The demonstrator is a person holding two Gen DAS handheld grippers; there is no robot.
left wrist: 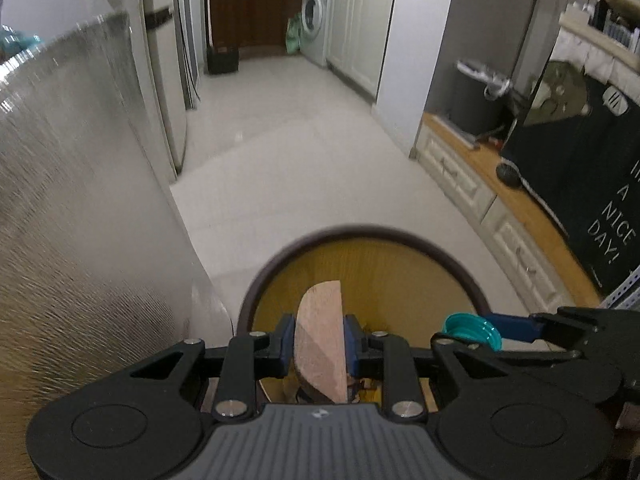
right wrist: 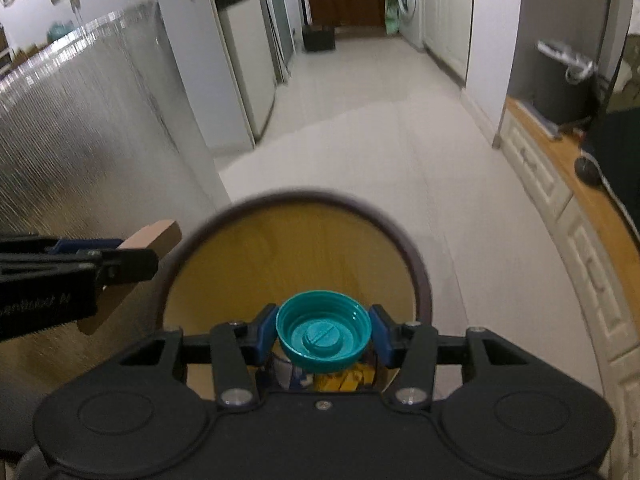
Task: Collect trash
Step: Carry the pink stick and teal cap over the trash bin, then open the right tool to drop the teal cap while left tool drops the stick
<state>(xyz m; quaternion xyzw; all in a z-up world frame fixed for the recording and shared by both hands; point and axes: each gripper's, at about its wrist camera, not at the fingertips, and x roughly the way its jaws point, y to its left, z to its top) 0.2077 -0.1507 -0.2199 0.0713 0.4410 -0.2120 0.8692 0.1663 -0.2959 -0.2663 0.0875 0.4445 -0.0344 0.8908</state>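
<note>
Far left: standing as a tall ribbed metallic panel, blurred, running close beside the bin.

Left of centre: left gripper clamping a tan wedge-shaped scrap, probably cardboard or wood, between its blue pads; jaws pressing both flat faces, scrap standing on edge. In the right wrist view, scrap poking out at or just outside the near-left rim, not clearly over the opening.

Centre: sitting on the pale tiled floor, a round bin with dark rim and yellow inside; some litter, partly yellow, already lying at the bottom.

Right of centre: right gripper clamping a teal bottle cap, hollow side facing the camera, jaws bearing on its rim; cap hanging over the near part of the opening.

Far right: running along the wall, a wooden-topped cabinet, carrying a grey canister and a dark printed board.

Risks, judged:
- Scrap, if released here, possibly striking the rim and tipping onto the floor, being close to the edge.
- Cap, gripped only by its round rim, possibly slipping or rolling out on a bounce.
- Grippers working close together, risking a knock on release.
</note>
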